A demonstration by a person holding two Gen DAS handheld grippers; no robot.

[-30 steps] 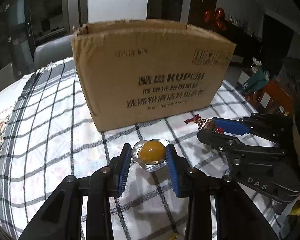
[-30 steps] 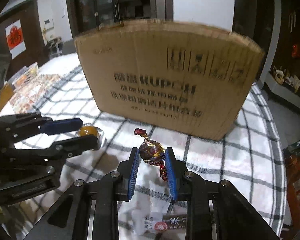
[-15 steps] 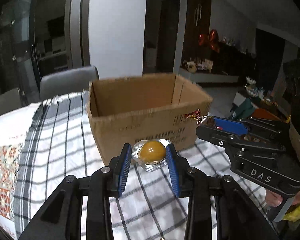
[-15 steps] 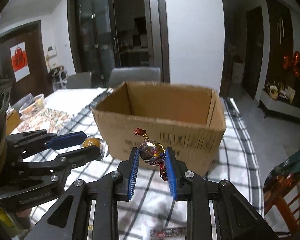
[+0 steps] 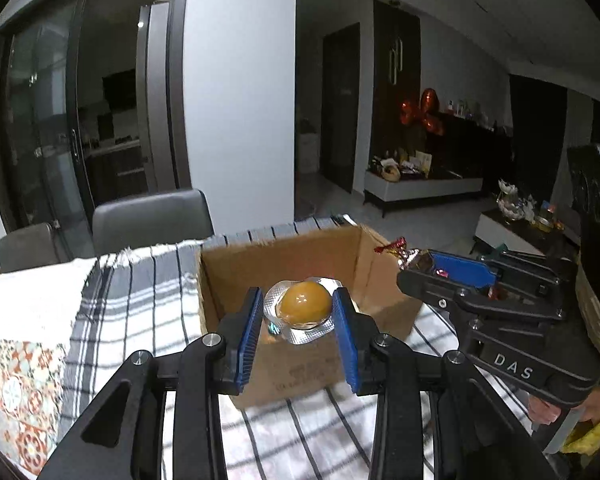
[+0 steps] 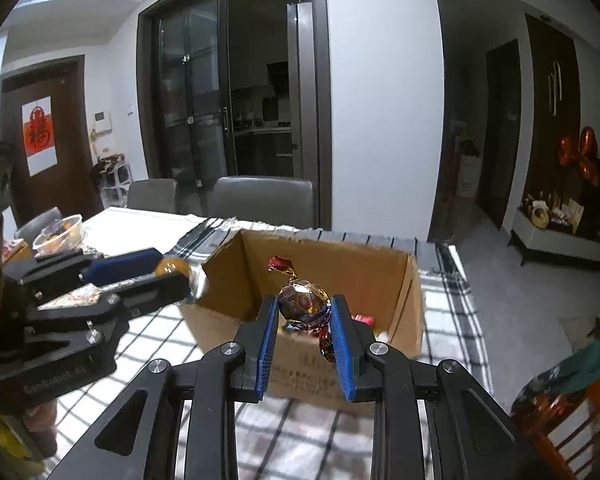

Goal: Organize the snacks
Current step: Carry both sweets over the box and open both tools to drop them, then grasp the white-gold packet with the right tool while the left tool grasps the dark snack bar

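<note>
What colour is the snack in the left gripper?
Amber-orange, in a clear and silver blister pack; clearest in the left wrist view.

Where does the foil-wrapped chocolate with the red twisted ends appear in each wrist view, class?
Left wrist view: foil-wrapped chocolate at right, pinched in the right gripper.
Right wrist view: foil-wrapped chocolate at centre, between the blue pads, over the box's near wall.
Shared landmark: the open cardboard box.

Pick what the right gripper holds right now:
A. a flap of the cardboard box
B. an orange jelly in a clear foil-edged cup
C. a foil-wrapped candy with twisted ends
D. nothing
C: the right gripper is shut on the foil-wrapped candy, held in front of the open cardboard box.
</note>
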